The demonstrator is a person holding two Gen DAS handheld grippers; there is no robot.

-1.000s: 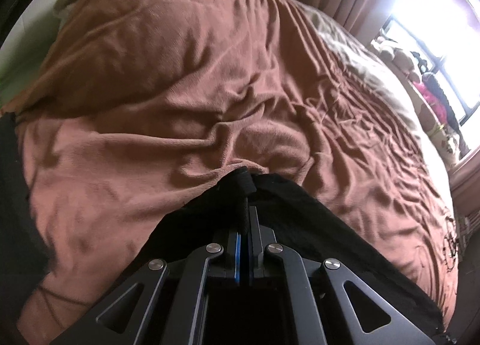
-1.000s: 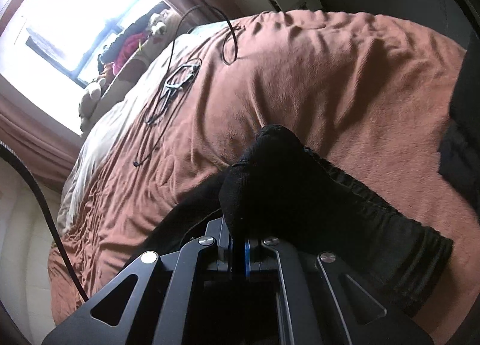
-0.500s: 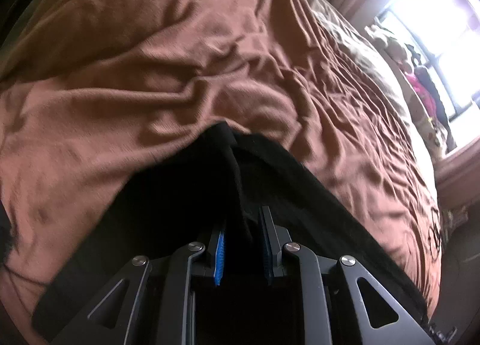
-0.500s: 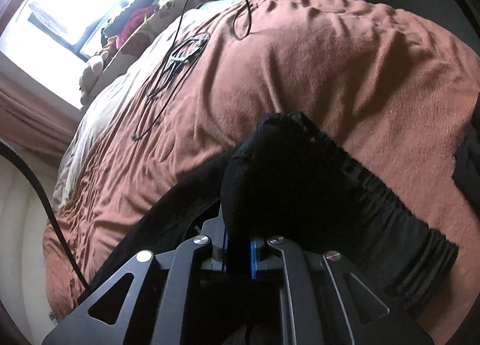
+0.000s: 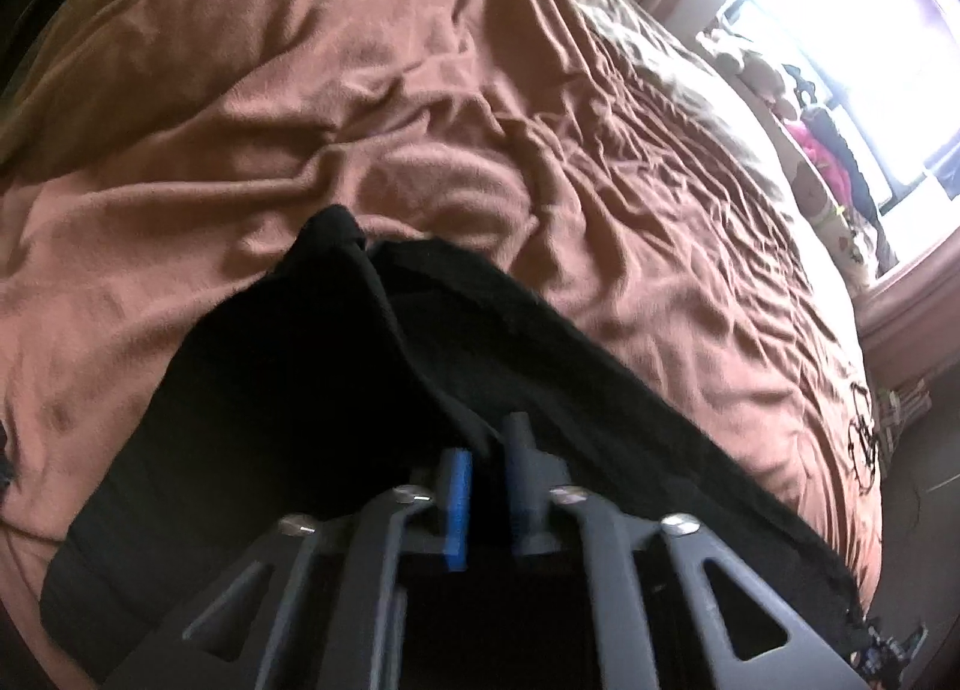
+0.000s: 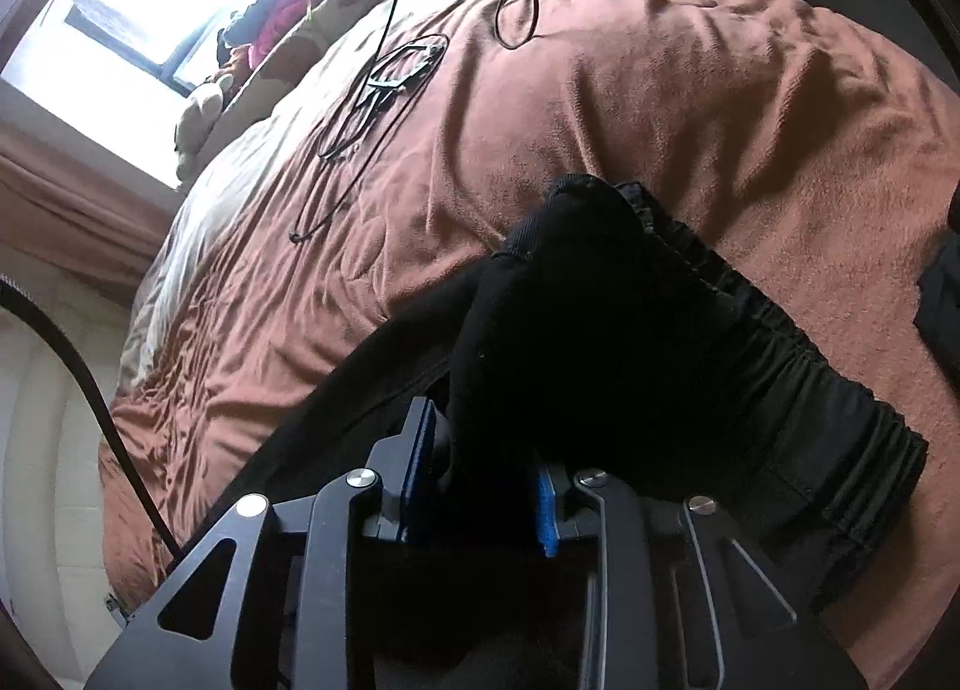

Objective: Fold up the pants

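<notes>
Both grippers have let go a little of the black pants [image 5: 270,420] since a second ago, when each was clamped tight on a pinch of cloth. Left gripper [image 5: 489,480] sprang apart and has just been closing again. Its jaws now stand narrow, with a raised ridge of the dark fabric running down between them, so it looks to be nipping that fold once more. It has also slid along the garment, and more black cloth now lies spread in front of it than before.

Right gripper [image 6: 483,480] has just been opening. Its jaws stand plainly apart, and a thick wad of the pants still sits between them, but loosely, not squeezed as it was.

The pants lie on the bed, on the rumpled brown blanket [image 5: 420,90], with the gathered waistband [image 6: 810,402] stretched out to the right in the right wrist view. A black cable [image 6: 372,108] lies further up the blanket, well apart from the garment.

From where I stand this looks like a fold laid down and being released on one side, while the left takes a fresh hold, likely for straightening or the next fold.
</notes>
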